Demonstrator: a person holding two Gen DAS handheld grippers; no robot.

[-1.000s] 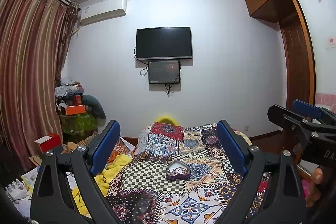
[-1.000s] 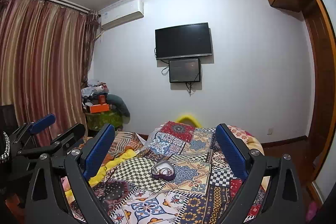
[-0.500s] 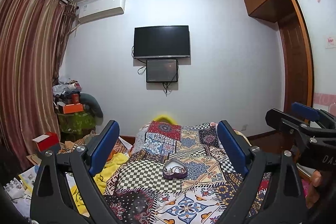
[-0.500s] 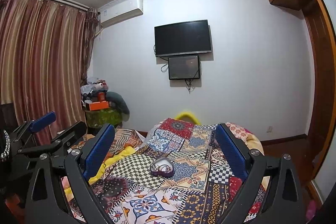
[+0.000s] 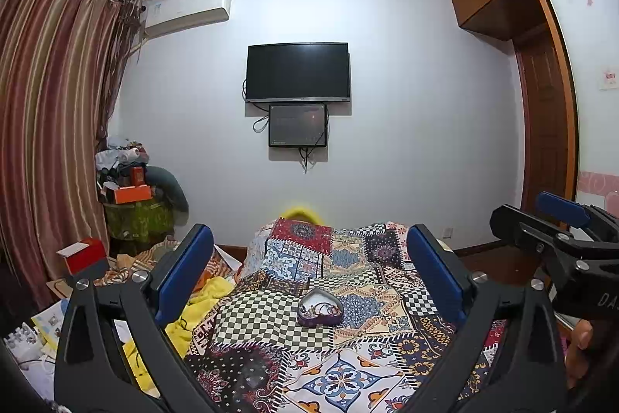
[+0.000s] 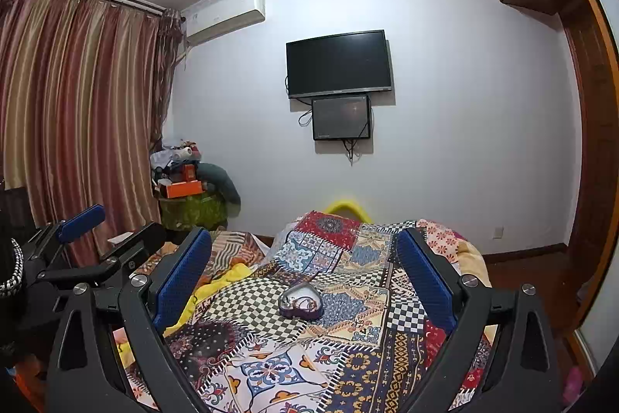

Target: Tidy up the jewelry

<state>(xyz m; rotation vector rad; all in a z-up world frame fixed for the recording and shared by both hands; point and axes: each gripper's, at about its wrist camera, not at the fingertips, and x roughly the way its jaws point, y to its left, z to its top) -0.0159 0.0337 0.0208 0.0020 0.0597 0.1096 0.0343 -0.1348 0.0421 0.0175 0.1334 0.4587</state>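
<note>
Heart-shaped jewelry box, purple base, shiny silvery lining, lid off, small tangled pieces inside; too small to tell apart. It sits on the patchwork quilt near the middle of the bed, on a seam between checkerboard and floral patches. Quilt soft, rumpled at the far edge.

Left gripper: black frame, blue ribbed pads, jaws wide, holding nothing, well short of the box. Right gripper: same build, jaws wide, empty, box between and beyond the pads.
</note>
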